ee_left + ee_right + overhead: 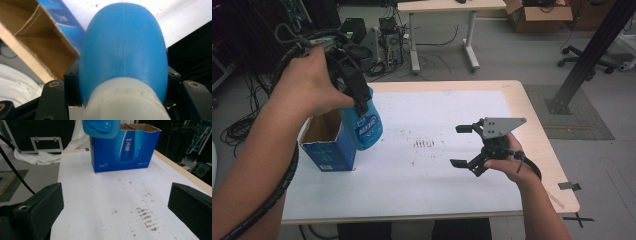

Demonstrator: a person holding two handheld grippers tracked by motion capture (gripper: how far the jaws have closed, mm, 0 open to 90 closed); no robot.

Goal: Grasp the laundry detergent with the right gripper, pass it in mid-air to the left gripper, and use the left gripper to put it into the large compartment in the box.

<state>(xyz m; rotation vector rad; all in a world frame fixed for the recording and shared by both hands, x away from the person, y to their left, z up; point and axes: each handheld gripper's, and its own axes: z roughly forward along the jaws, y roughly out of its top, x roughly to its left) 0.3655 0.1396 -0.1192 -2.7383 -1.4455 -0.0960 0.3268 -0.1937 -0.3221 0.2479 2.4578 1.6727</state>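
At the left of the high view, our left tongs (361,102) are pinching the blue bottle (364,125) near its neck, hanging it beside the open box (328,145) on the bench (437,150). Our right tongs (464,145) are waiting spread and empty at lower right. The smooth bottle may be slipping, or clipping the box rim.

- The blue plastic bottle (364,125) hangs in the air with its rounded base pointing down, tilted a little, beside the box's open top and clear of the table; a white label with blue print shows on its side.
- The blue cardboard box (329,150) stands upright near the table's left edge, its top flaps open and its brown inside showing.
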